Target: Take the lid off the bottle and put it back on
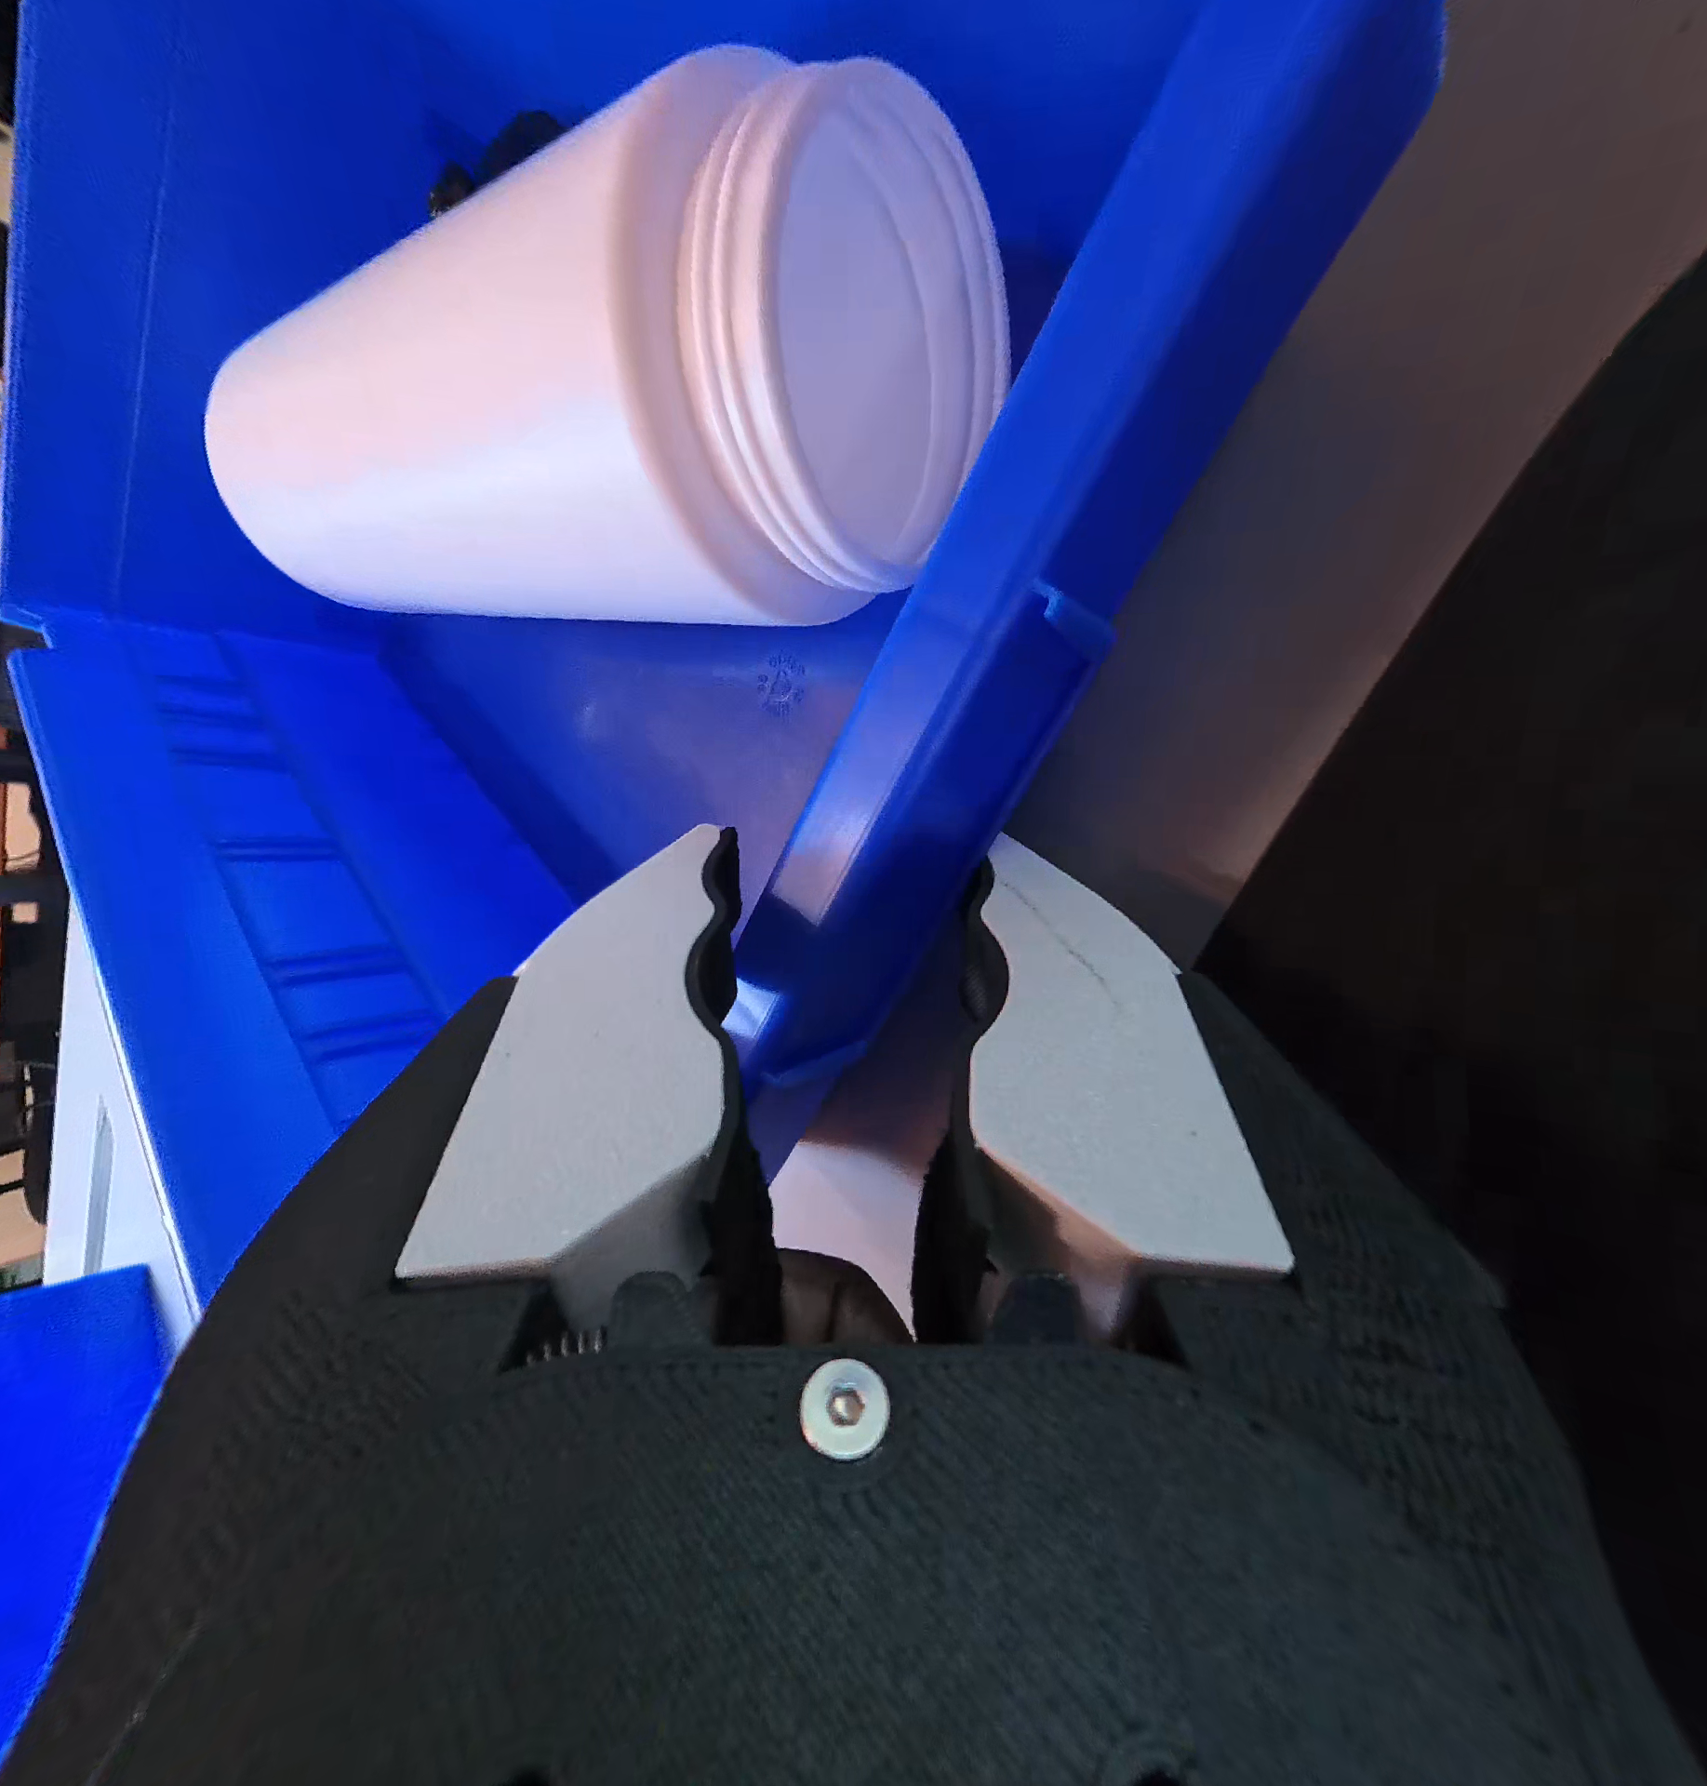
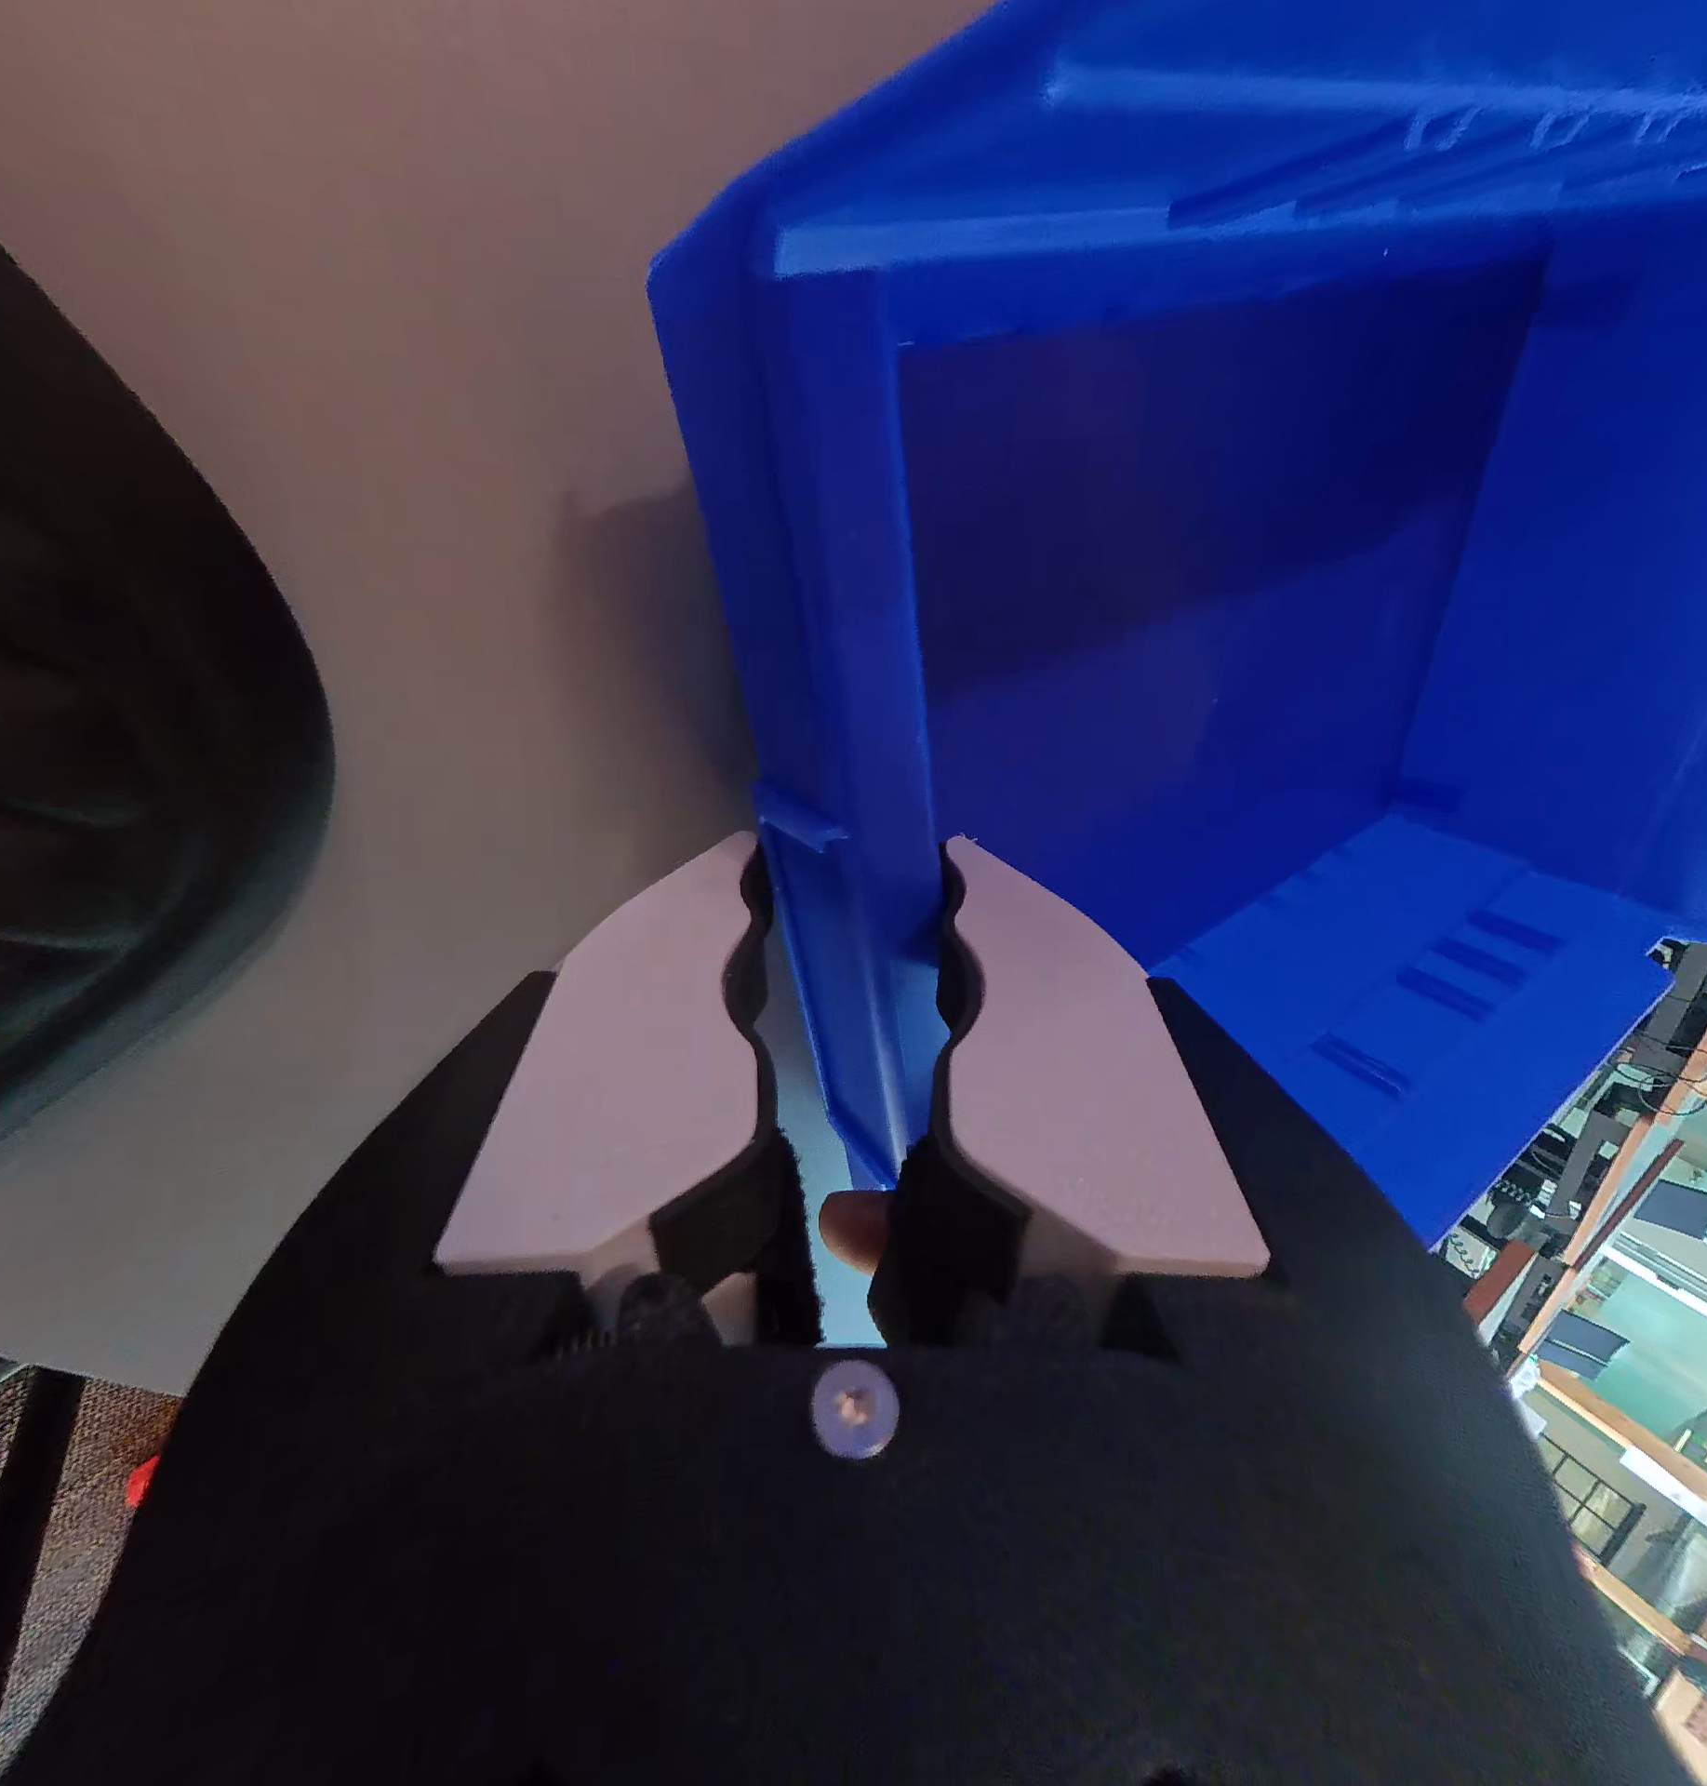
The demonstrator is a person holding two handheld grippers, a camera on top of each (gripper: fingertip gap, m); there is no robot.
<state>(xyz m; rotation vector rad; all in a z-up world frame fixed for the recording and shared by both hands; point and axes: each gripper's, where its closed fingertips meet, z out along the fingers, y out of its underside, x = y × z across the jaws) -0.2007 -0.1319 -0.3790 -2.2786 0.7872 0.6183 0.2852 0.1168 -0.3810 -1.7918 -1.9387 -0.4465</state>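
I am gripping a bin with both tools, not the bottle. In the lower middle of the left wrist view, my left gripper (image 1: 854,952) is clamping its grey fingers with black wavy pads onto the rim of the blue plastic storage bin (image 1: 936,773), one finger on each side of the wall. In the right wrist view, my right gripper (image 2: 854,957) is doing the same, pinching a blue bin's edge (image 2: 849,966) at the frame's centre; I cannot tell whether it is the same bin or a second one. Its interior, running to the upper right, is looking empty.

Farther up in the left view, the white plastic wide-mouthed bottle (image 1: 540,387) is lying on its side inside the bin, its threaded neck pointing right and touching the bin wall. No lid is showing on it, and I am seeing none in either view.

Both grippers are pointing forward and angled down along the rims, the left one rolled so the bin is slanting across the frame.

I judge this a handling step apart from the lid work. Next I need to release the rim, find the lid, steady the bottle and screw it on.
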